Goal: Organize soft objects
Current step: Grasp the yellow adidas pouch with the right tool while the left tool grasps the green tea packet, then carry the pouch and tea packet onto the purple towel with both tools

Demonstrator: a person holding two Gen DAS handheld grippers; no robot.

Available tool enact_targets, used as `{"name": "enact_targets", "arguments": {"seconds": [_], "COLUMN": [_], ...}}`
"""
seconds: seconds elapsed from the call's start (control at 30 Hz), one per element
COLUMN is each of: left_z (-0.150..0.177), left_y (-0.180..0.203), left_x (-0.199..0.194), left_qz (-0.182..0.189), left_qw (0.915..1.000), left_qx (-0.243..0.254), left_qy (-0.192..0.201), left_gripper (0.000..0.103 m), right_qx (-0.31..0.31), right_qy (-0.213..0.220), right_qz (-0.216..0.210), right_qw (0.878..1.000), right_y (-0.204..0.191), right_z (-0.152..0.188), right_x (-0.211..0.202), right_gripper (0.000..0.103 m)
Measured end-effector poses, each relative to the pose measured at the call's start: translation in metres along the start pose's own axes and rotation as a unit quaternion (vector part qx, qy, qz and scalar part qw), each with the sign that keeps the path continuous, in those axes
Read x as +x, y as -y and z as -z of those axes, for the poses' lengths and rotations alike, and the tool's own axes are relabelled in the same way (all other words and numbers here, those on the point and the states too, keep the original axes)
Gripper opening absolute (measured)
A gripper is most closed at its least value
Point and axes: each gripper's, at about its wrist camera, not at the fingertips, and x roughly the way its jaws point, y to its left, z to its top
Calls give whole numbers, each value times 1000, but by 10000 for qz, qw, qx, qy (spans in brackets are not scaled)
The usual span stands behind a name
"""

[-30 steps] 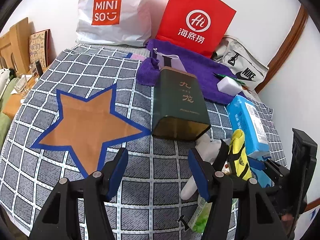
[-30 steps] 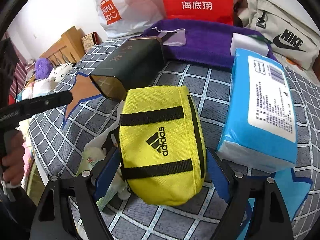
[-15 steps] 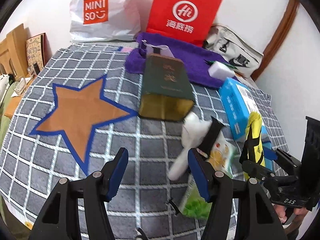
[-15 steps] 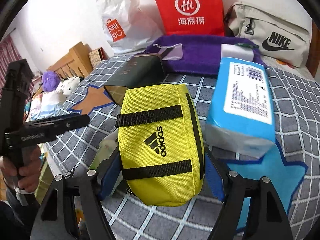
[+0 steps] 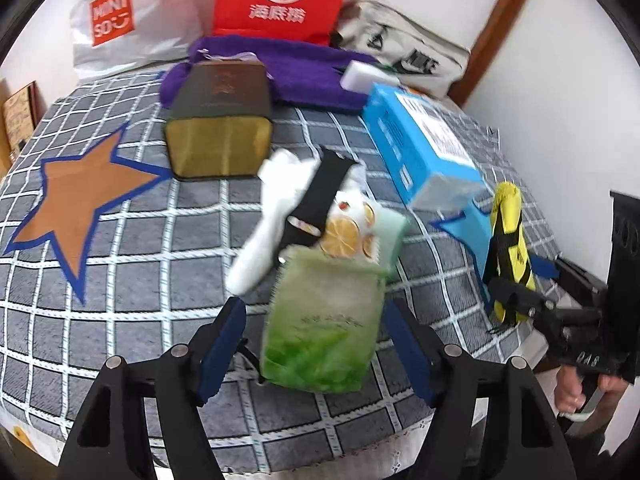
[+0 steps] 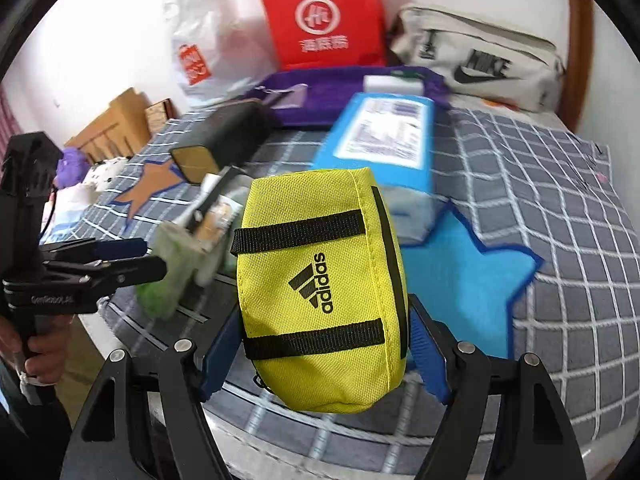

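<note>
A yellow Adidas pouch [image 6: 320, 300] hangs above the bed's front edge, and my right gripper [image 6: 324, 356] is shut on its lower sides. In the left wrist view the pouch [image 5: 508, 232] shows at the right in that gripper [image 5: 516, 292]. My left gripper [image 5: 316, 340] straddles a green wet-wipes pack [image 5: 320, 320]. Its jaws are opening, and a gap shows between each pad and the pack. A white sock [image 5: 272, 216] and a black watch strap [image 5: 320, 196] lie across the pack's far end. From the right wrist view, the left gripper [image 6: 152, 258] appears at the left.
The checked bedspread carries a brown star [image 5: 76, 200] and a blue star [image 6: 460, 280]. A dark tin box [image 5: 220, 120], a blue tissue pack [image 5: 424, 140], a purple towel [image 5: 304, 68] and a white sponge [image 5: 368, 78] lie behind. Bags line the wall.
My left gripper moved right until it straddled the wipes pack, and its jaws widened. My right gripper lifted the yellow pouch and drew it back toward the bed's edge beside the blue star.
</note>
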Motion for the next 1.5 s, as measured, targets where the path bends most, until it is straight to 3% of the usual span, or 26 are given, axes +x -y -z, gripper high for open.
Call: {"name": "enact_targets", "arguments": {"seconds": [0.27, 0.3, 0.33, 0.43, 0.9, 1.5], "left_z": [5, 6, 6, 5, -22, -83], "left_y": [12, 13, 13, 11, 5, -3], "left_x": [20, 22, 23, 17, -21, -42], "left_qz": [-452, -496, -481, -351, -513, -571], "left_qw": [9985, 9981, 9982, 9990, 9981, 9961], "left_qx": [260, 297, 303, 276, 116, -162], "left_qy": [-181, -188, -186, -89, 320, 652], "left_gripper": [69, 56, 52, 51, 51, 51], "right_qx": [190, 200, 205, 209, 241, -7], "right_qy": [-237, -251, -267, -260, -180, 401], "right_qz": [153, 162, 187, 177, 104, -154], "right_qw": [9994, 9994, 9993, 9993, 9995, 9991], "right_y": [17, 17, 17, 18, 19, 12], "right_z": [12, 13, 14, 15, 13, -50], "right_x": [22, 24, 27, 30, 22, -20], "right_gripper": [76, 76, 76, 76, 76, 76]}}
